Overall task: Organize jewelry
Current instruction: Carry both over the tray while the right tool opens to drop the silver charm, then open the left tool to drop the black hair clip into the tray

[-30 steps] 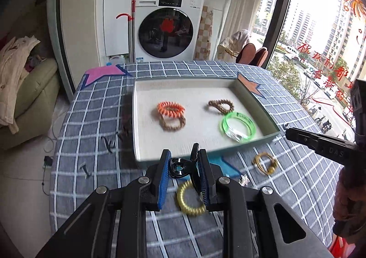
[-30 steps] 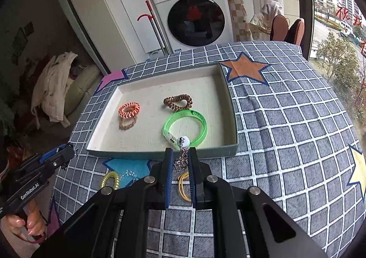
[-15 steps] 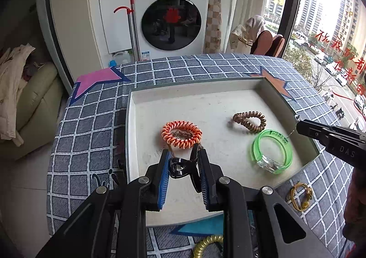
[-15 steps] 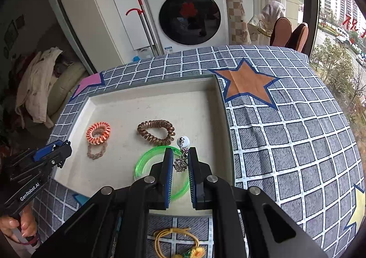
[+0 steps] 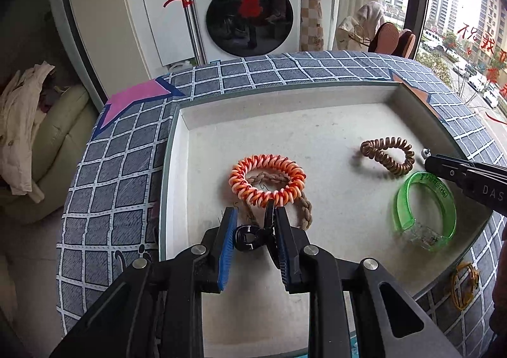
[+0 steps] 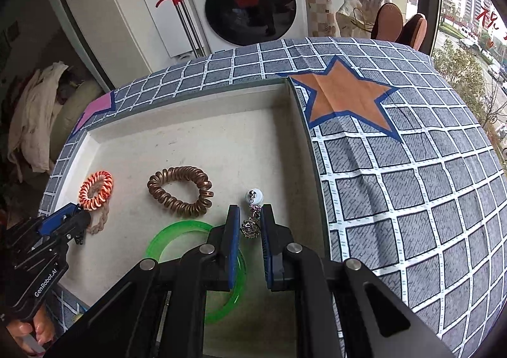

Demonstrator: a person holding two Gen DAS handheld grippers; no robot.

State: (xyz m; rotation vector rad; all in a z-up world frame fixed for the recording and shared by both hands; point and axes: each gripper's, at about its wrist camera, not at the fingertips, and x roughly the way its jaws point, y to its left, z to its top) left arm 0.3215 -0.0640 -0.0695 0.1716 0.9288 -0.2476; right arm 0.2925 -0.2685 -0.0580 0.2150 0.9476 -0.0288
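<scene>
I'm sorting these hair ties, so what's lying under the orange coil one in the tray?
A brown braided band lies under the orange coil tie, showing through its centre and looping out toward the left gripper. The stretch beneath the coil itself is covered.

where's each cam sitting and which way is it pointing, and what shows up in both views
Left wrist: rides the left claw, looking along its fingers over the tray toward the washing machine; it grips a black hair clip, and the right claw's tip enters at right.
Right wrist: rides the right claw, facing the same way from the tray's right side; it grips a pearl earring, and the left claw shows at left.
Shared: tray, orange coil tie, brown coil tie, green bangle.
</scene>
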